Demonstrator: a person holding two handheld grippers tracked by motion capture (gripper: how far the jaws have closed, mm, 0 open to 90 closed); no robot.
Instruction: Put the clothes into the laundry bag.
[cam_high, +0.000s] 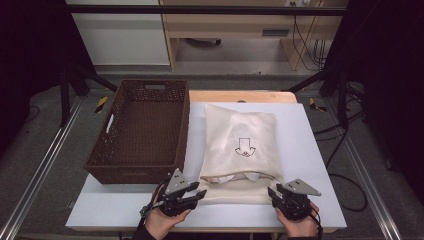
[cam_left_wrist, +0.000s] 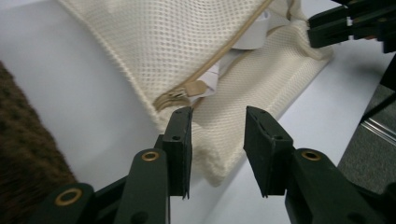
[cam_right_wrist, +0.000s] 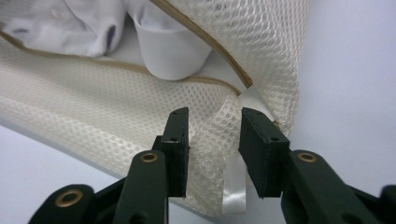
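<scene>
A cream mesh laundry bag (cam_high: 240, 135) with a printed arrow lies on the white table (cam_high: 312, 150), its zip opening toward me and partly unzipped. White clothing (cam_right_wrist: 168, 56) shows inside. My left gripper (cam_high: 201, 193) is open at the bag's near left corner. In the left gripper view, this gripper (cam_left_wrist: 218, 112) hovers over the mesh (cam_left_wrist: 187, 37) just below the tan zipper pull (cam_left_wrist: 194, 88). My right gripper (cam_high: 273, 191) is open at the near right corner. In the right gripper view, that gripper (cam_right_wrist: 215, 112) has a bunched fold of mesh (cam_right_wrist: 93, 116) and a white ribbon tag (cam_right_wrist: 233, 186) between its jaws.
A brown wicker basket (cam_high: 137, 175), empty, stands on the left side of the table, close beside the bag. The table's front edge runs just under my hands. Metal rails flank the table, and cables hang at the right.
</scene>
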